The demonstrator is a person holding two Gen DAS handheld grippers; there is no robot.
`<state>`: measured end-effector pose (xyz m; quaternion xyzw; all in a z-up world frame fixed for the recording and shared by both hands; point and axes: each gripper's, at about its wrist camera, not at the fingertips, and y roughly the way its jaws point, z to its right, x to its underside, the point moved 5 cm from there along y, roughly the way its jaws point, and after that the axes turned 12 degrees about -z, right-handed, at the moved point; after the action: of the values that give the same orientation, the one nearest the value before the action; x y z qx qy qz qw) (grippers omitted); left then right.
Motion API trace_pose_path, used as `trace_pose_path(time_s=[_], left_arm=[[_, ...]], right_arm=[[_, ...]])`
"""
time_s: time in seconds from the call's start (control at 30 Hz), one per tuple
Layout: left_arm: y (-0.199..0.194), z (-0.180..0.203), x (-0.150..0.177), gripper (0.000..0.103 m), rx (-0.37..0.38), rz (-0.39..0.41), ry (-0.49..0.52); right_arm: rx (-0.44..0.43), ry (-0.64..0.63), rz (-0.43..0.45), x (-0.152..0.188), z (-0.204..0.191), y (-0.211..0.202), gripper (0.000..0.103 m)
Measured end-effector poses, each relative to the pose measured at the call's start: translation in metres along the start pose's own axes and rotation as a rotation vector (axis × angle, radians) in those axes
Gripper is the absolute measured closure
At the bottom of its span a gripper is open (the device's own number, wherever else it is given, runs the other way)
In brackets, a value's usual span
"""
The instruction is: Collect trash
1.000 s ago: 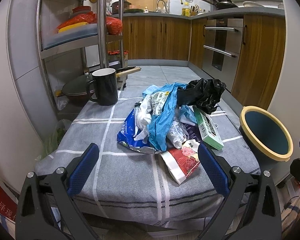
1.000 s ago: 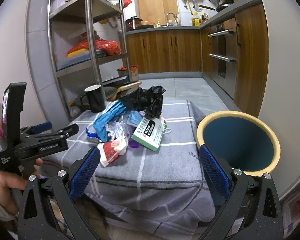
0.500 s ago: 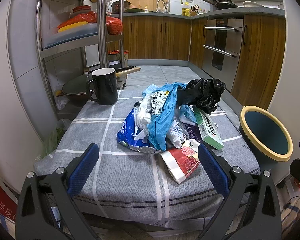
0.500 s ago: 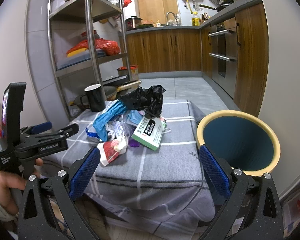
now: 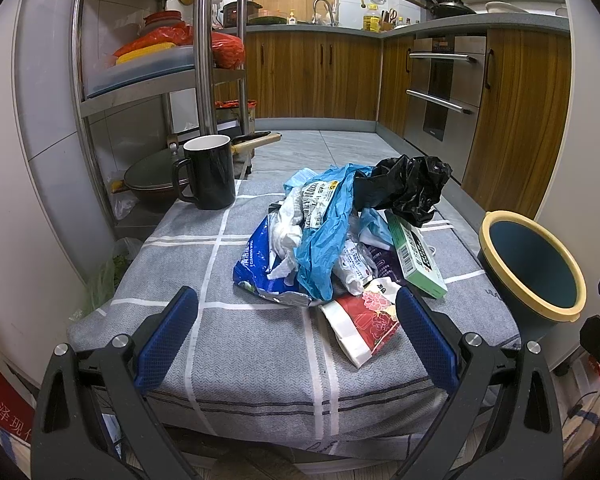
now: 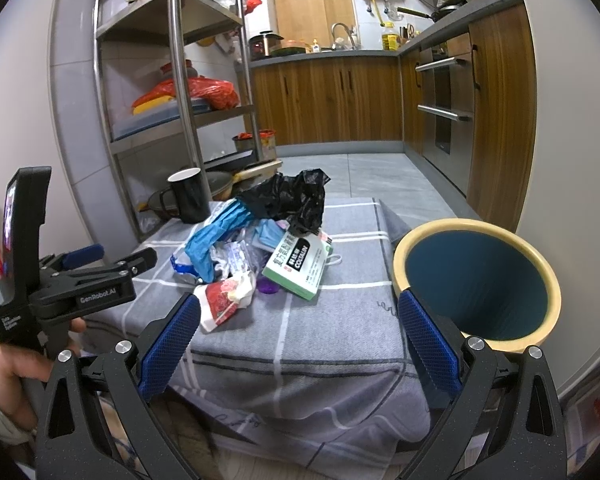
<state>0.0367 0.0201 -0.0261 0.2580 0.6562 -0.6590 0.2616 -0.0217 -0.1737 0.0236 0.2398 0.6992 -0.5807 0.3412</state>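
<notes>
A: How much of the trash is being put away so far?

B: None, it seems. The whole pile of trash (image 5: 340,248) is still lying on the gray cloth (image 5: 220,340) over the table. A black bag (image 5: 408,188), a blue bag (image 5: 324,240), a green box (image 5: 416,256) and a red and white packet (image 5: 364,320) are all being seen there, heaped together and touching.

A: Is anything being held?

B: No. The left gripper (image 5: 296,336) is being held wide open near the front edge of the table, with nothing between its blue pads. The right gripper (image 6: 300,344) is being held wide open too, and it is empty. It is hanging near the front corner of the table, by the bin.

A: Where is the trash being sent?

B: Most likely to the bin (image 6: 476,280) with the yellow rim, standing just beside the right side of the table. Nothing is being seen inside it, so far as the inside shows.

A: And the black mug (image 5: 210,174)?

B: It is standing upright at the far left of the cloth, apart from the pile. Its inside is not being shown.

A: So what is being left to do?

B: Everything. Each piece is waiting to be picked up and dropped in the bin.
</notes>
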Motion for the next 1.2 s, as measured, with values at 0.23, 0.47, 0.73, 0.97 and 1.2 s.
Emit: trace_pose_path(time_s=[0.23,0.47,0.73,0.97,1.2], left_arm=[[0.000,0.000,0.000,0.006,-0.001,-0.001,0.002],[0.000,0.000,0.000,0.006,0.002,-0.002,-0.001],[0.001,0.005,0.000,0.006,0.016,-0.003,-0.001],[0.004,0.000,-0.010,0.006,0.061,-0.020,-0.018],[0.024,-0.004,-0.037,0.006,0.068,-0.063,-0.003]], right_arm=[[-0.002,0.001,-0.002,0.001,0.000,0.000,0.005],[-0.001,0.003,-0.001,0.000,0.001,0.000,0.005],[-0.004,0.003,-0.003,0.000,0.000,0.000,0.005],[-0.021,0.017,-0.029,-0.001,0.002,0.003,0.005],[-0.060,0.061,-0.079,-0.019,0.009,0.020,0.005]])
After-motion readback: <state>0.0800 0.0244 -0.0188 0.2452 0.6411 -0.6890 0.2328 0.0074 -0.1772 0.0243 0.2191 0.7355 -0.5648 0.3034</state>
